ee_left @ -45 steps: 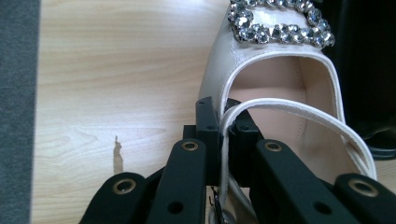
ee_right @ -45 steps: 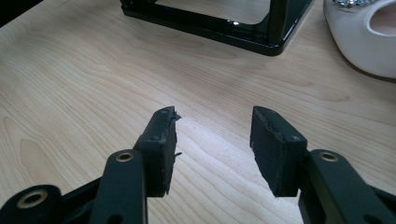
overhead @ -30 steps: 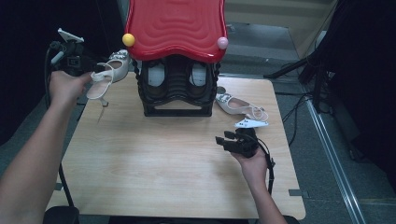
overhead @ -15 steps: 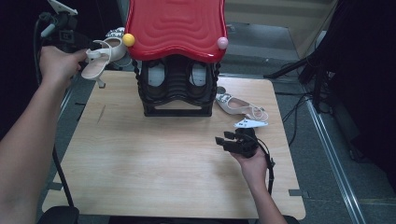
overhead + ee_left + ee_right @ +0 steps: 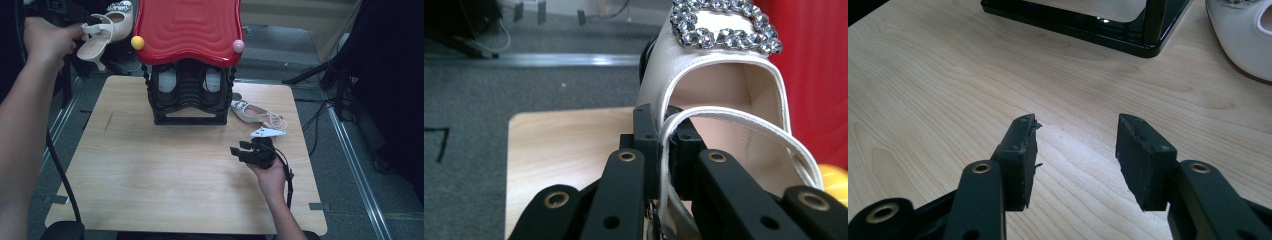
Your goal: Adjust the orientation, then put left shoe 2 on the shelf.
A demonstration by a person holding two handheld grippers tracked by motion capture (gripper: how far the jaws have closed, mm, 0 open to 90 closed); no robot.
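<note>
Pale wood tabletop [image 5: 150, 170], rounded corners. Black rack [image 5: 189, 95] with red wavy top stands at far middle. White jewelled shoe [image 5: 257, 114] lies flat just right of rack, near right edge.

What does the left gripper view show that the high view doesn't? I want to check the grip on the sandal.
Left gripper view alone: the left gripper shut on the sandal's thin strap, and each stone of the rhinestone buckle.
High view alone: the right gripper open over the table, a second sandal beside the black rack.
Both: the held white sandal and the red top.
</note>
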